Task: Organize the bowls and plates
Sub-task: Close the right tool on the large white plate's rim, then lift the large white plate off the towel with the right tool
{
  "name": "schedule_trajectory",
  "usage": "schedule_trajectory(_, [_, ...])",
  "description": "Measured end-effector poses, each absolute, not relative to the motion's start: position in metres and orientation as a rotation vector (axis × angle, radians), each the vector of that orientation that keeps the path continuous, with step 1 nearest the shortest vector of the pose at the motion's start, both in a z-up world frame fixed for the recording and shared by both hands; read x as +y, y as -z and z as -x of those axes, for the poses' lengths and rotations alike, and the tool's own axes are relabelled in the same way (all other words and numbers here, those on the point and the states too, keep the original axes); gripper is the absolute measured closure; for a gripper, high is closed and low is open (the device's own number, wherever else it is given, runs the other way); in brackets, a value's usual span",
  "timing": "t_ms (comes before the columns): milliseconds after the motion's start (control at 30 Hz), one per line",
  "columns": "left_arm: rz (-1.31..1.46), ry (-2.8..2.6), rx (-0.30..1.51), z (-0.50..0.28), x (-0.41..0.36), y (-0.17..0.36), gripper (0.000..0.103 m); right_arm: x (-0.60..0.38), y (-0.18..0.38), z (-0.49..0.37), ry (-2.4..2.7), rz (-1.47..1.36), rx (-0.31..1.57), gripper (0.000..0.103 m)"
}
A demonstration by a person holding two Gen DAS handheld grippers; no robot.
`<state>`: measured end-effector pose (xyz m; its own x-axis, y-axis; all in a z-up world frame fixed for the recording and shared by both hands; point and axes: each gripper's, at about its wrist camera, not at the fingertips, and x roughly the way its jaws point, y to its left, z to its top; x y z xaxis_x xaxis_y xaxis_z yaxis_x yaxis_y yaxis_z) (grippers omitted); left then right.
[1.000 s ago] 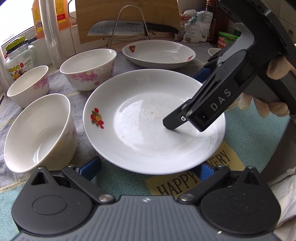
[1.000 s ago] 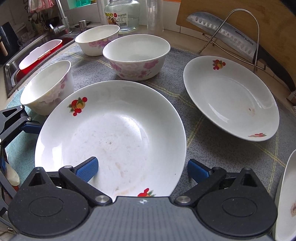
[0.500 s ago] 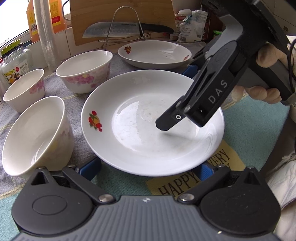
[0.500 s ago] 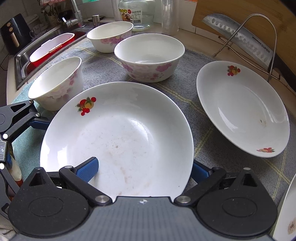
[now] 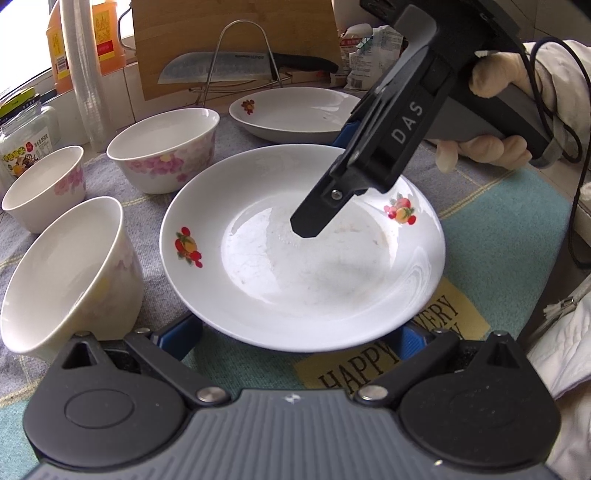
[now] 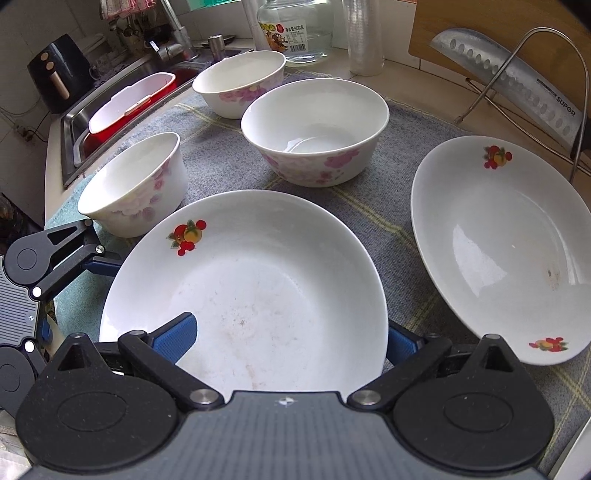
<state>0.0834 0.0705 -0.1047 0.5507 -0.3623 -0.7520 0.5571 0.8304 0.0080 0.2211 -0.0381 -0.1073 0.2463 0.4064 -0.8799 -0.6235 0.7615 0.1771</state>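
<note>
A white plate with fruit prints (image 5: 303,258) sits on the cloth, also in the right wrist view (image 6: 251,295). My left gripper (image 5: 295,338) is open, its blue pads on either side of the plate's near rim. My right gripper (image 6: 284,341) is open at the opposite rim, one finger above the plate's inside and the other below its rim; in the left wrist view one of its fingers (image 5: 314,221) hangs over the plate. A second plate (image 6: 498,251) lies to the right. Three flowered bowls (image 6: 314,129) (image 6: 240,85) (image 6: 136,188) stand behind and left.
A cleaver on a wire stand (image 6: 517,85) leans against a wooden board at the back right. A glass jar (image 6: 295,29) and a clear cup stack stand at the back. A sink with a red tub (image 6: 129,99) lies to the left.
The right gripper has pulled back and up toward its rim of the plate, uncovering the second fruit print. The plate looks slightly raised and farther from the left camera.
</note>
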Motion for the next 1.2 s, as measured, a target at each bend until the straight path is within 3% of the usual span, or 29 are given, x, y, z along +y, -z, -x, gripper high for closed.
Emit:
schedule_trajectory(600, [-0.318, 0.548, 0.786, -0.076, 0.063, 0.101, 0.0, -0.037, 0.105, -0.243, -0.803, 0.233, 1.156, 0.012])
schedule_trajectory(1200, [-0.321, 0.548, 0.816, -0.08, 0.058, 0.101, 0.001, -0.04, 0.103, -0.241, -0.793, 0.217, 1.181, 0.013])
